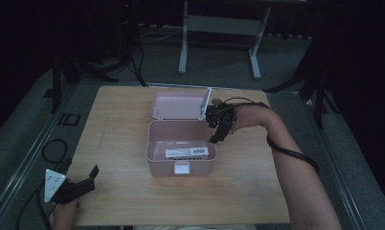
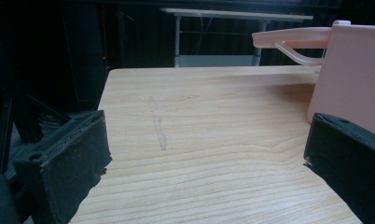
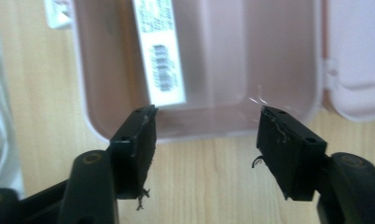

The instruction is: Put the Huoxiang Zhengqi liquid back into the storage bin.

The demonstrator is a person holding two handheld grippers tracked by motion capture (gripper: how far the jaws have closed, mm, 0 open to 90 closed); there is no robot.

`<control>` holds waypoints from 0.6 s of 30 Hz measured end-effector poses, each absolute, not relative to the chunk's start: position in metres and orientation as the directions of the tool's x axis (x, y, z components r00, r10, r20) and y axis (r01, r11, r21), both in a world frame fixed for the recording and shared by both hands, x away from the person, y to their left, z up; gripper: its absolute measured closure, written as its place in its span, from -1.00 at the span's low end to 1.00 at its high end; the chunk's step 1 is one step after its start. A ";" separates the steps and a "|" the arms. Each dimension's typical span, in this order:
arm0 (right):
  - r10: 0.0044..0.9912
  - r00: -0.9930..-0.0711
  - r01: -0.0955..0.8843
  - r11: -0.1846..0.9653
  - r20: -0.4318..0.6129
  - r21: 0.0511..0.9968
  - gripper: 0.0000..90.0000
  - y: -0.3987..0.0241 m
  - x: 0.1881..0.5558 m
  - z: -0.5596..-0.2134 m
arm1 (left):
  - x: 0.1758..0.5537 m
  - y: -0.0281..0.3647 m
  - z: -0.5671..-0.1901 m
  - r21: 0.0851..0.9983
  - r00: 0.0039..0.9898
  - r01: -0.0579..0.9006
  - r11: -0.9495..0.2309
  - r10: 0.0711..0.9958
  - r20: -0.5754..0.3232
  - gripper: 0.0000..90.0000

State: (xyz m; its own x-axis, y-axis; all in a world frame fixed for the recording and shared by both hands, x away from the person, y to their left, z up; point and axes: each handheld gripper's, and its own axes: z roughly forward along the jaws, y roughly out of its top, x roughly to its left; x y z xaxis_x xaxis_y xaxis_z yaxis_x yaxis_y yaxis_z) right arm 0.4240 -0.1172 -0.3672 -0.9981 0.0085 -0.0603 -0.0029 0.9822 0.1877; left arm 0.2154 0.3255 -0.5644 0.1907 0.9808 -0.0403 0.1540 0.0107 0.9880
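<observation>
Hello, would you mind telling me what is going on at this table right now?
A person is working at a wooden table with a gripper in each hand. A pink box sits open, its lid folded back, with a white barcoded package lying inside. The right gripper hangs over the box's right rim, jaws apart with nothing between them. The left gripper rests open near the table's front left corner, away from the box.
</observation>
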 end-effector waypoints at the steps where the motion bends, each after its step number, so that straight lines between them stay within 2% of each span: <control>1: 0.023 -0.997 0.009 0.981 -0.069 0.194 -0.24 -0.121 0.425 -0.367 | 0.215 0.325 -0.564 0.988 0.191 0.154 0.010 0.981 -0.040 -0.99; 4: 0.054 -0.996 0.036 0.977 -0.077 0.212 -0.30 -0.129 0.429 -0.368 | 0.216 0.325 -0.564 0.988 0.191 0.155 0.010 0.981 -0.040 -0.99; 7: 0.124 -0.988 0.098 0.964 -0.091 0.248 -0.62 -0.146 0.436 -0.375 | 0.216 0.325 -0.564 0.988 0.190 0.155 0.012 0.981 -0.041 -0.99; 9: 0.141 -0.986 0.115 0.959 -0.087 0.259 -0.69 -0.153 0.438 -0.381 | 0.216 0.325 -0.564 0.988 0.190 0.156 0.010 0.981 -0.040 -0.99; 15: 0.216 -0.971 0.176 0.937 -0.103 0.300 -0.71 -0.170 0.446 -0.401 | 0.216 0.325 -0.564 0.988 0.189 0.155 0.013 0.981 -0.042 -0.99; 18: 0.280 -0.955 0.228 0.905 -0.099 0.359 -0.74 -0.180 0.455 -0.421 | 0.216 0.326 -0.564 0.988 0.189 0.155 0.013 0.981 -0.043 -0.99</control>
